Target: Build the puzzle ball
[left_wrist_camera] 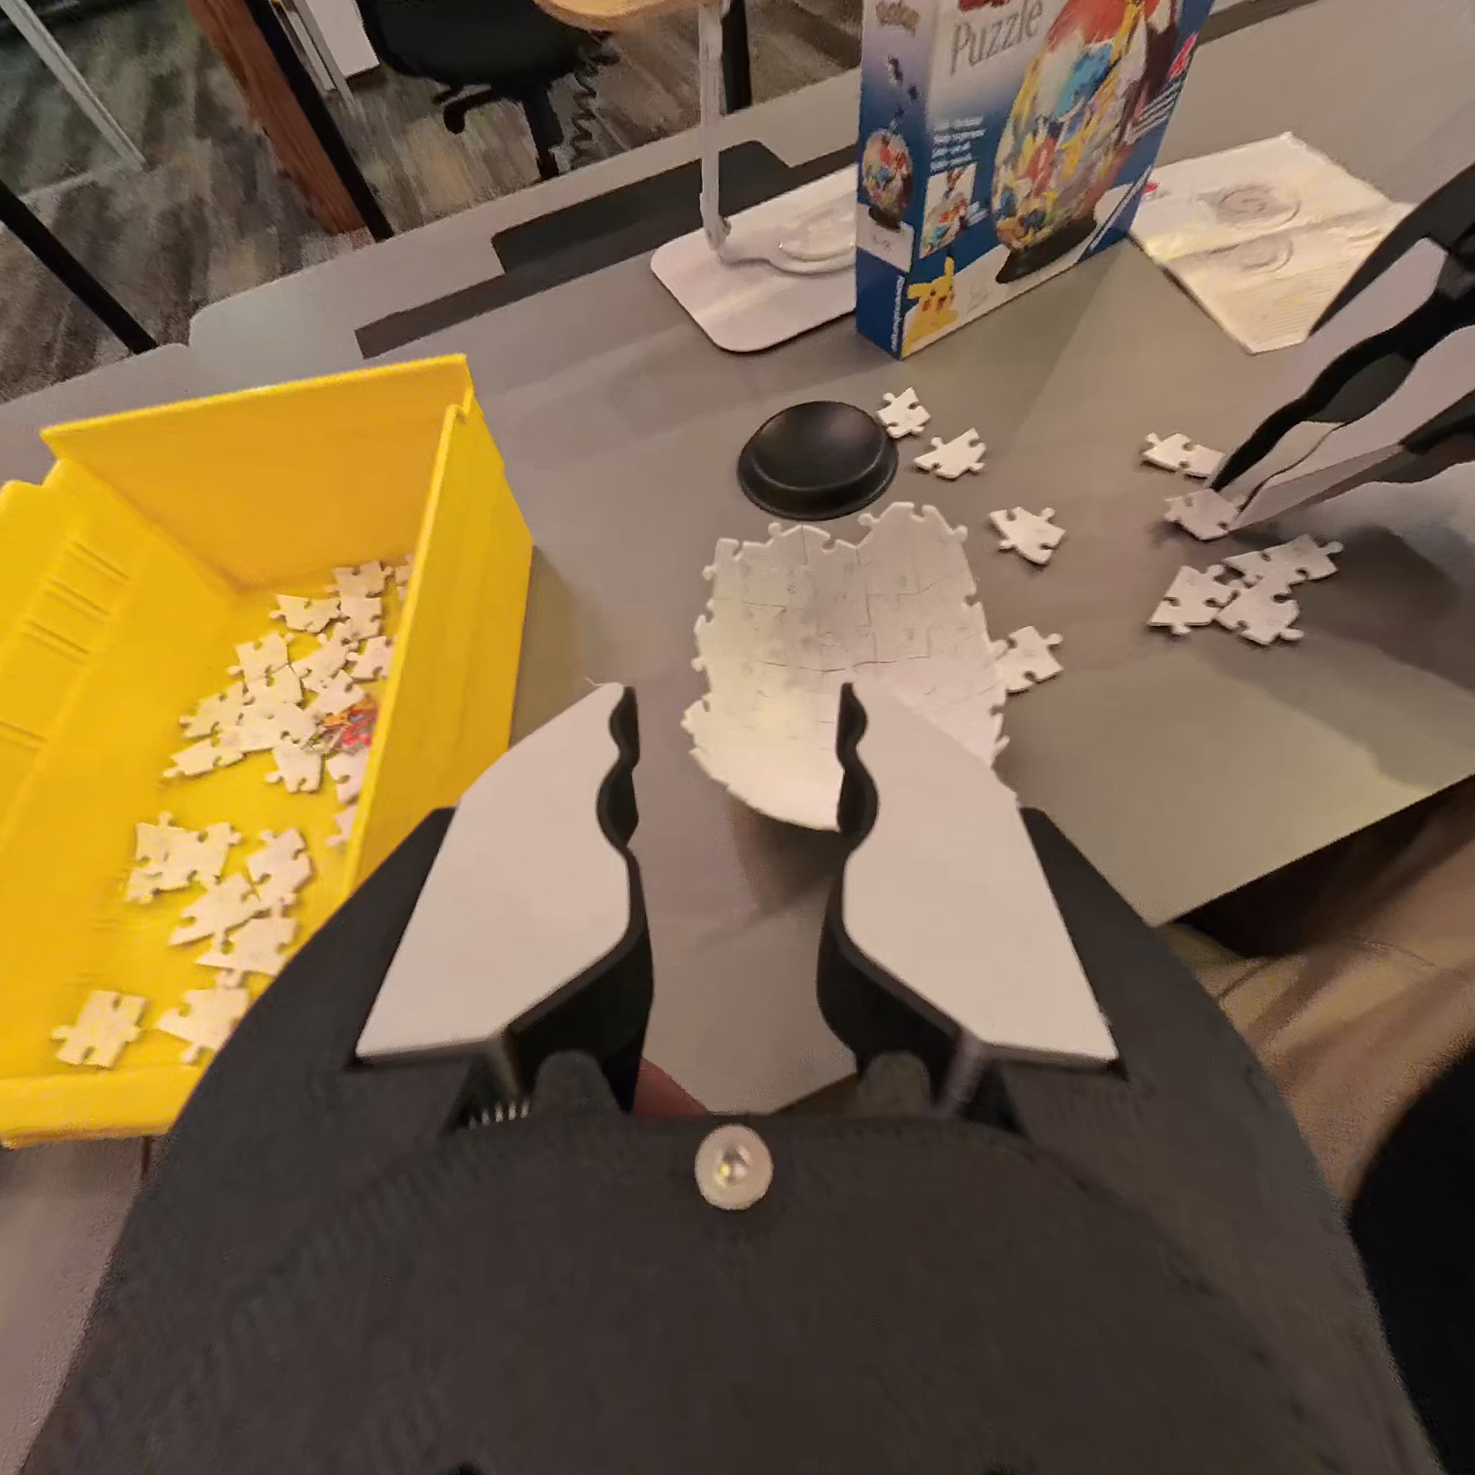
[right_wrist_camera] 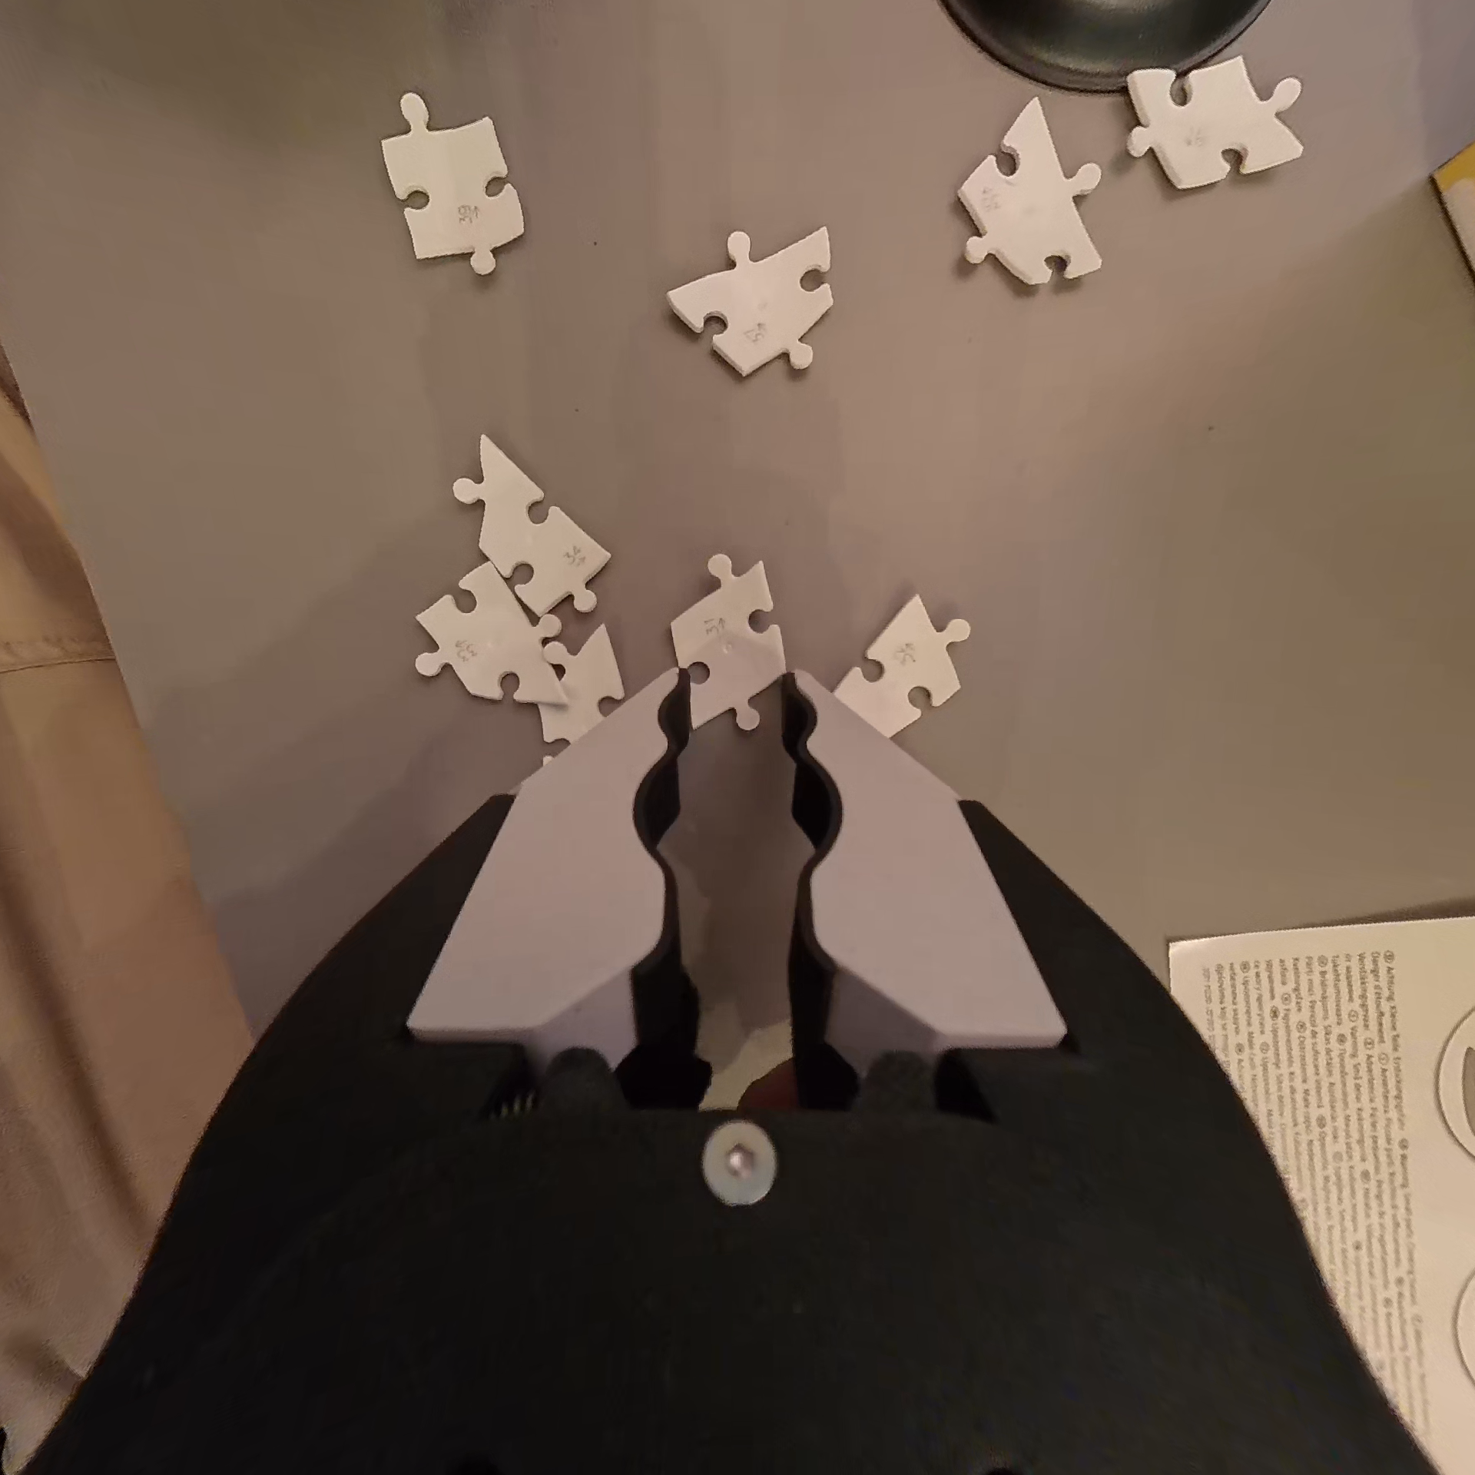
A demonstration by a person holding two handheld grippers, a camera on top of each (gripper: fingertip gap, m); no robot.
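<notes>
Left claw (left_wrist_camera: 738, 702) sits closest, fingers spread wide, nothing between them, hovering over the near edge of the half-built puzzle ball shell (left_wrist_camera: 846, 638). Shell is curved, white side up, lying on the grey table (left_wrist_camera: 1117, 758). Black round stand (left_wrist_camera: 816, 459) just behind it. Yellow bin (left_wrist_camera: 239, 678) to my left, loose white pieces piled inside, one showing colour. Puzzle box (left_wrist_camera: 1006, 160) upright at the back, instruction sheet (left_wrist_camera: 1269, 239) beside it.

Right claw (right_wrist_camera: 736, 686) is down at the table with a narrow gap between the fingers. One white piece (right_wrist_camera: 722, 638) lies flat, its near edge between the tips; can't tell if the tips actually pinch it. From the left wrist view, same claw (left_wrist_camera: 1225, 507) touches a piece at the table surface. More loose pieces (right_wrist_camera: 511, 614) scattered just beside it, all white side up.
</notes>
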